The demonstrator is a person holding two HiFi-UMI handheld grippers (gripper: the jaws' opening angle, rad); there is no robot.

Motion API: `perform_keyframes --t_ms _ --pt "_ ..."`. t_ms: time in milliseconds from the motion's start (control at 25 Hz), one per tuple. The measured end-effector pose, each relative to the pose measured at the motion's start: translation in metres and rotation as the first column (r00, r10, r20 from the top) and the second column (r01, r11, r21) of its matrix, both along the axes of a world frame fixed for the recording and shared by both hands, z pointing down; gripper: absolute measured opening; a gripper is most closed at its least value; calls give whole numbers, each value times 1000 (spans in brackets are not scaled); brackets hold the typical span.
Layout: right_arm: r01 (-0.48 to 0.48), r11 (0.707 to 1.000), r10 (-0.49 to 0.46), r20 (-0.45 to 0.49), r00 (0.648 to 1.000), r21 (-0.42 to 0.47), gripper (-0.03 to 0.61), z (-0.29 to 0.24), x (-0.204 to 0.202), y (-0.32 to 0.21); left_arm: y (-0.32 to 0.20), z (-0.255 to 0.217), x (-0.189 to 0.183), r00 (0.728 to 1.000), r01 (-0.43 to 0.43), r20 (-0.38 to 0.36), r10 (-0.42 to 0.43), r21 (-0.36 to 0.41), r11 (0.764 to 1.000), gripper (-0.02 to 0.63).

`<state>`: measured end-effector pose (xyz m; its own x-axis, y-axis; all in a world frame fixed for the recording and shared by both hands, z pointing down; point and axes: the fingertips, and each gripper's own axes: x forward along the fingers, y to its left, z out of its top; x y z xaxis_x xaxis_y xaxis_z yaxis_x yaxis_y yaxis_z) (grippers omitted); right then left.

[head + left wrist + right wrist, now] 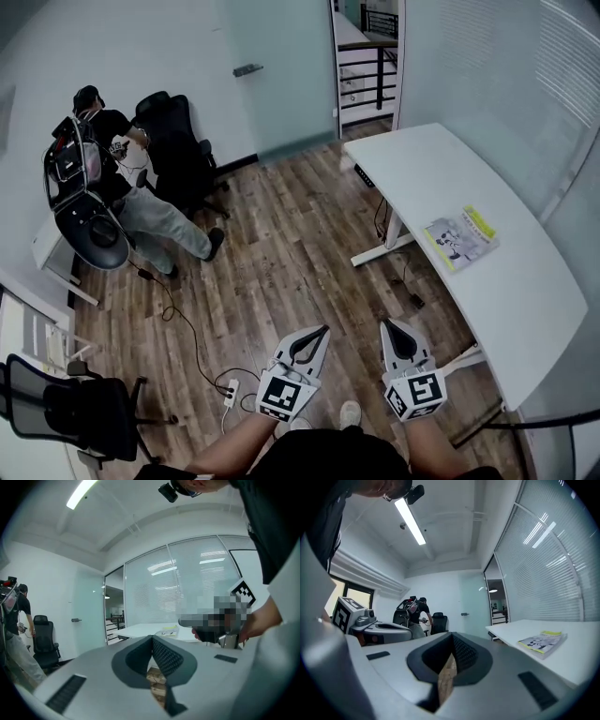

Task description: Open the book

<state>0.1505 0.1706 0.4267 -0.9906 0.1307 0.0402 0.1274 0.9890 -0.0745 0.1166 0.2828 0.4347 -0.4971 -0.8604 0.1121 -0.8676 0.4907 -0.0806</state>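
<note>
The thin closed book with a yellow-topped cover [459, 237] lies flat by the glass-wall edge of the curved white desk [525, 300], well apart from both grippers. The left gripper [323, 329] and right gripper [386, 323] each have their jaws pressed together, with nothing between them. Only the head view shows the white power strip [230, 395] on the wooden plank floor [281, 272].

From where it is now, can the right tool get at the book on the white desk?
Probably not yet. The right tool, shut, hangs over the floor, well short of the book. Nothing blocks the way, so stepping closer should do.
</note>
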Motion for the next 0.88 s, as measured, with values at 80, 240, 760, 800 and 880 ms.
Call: perform_keyframes --t_ms 80,240,760,800,880 --pt "-18 1000 19 9 1000 -10 5 -9 3 -14 -10 -10 -1 1000 -6 -21 7 19 1000 14" --pt "-21 1000 21 18 1000 -3 5 -16 3 -46 -35 -25 -15 1000 -27 1 27 8 1000 13" --pt "-106 985 105 -11 994 -133 5 32 16 -136 -152 8 -6 977 -209 25 213 -120 971 12" --pt "-111 985 110 -16 994 -131 5 34 12 -139 -160 11 -9 974 -221 16 224 -114 969 12" --pt "-114 987 110 -42 993 -117 5 45 2 -143 -175 15 -23 974 -225 3 226 -96 970 12"
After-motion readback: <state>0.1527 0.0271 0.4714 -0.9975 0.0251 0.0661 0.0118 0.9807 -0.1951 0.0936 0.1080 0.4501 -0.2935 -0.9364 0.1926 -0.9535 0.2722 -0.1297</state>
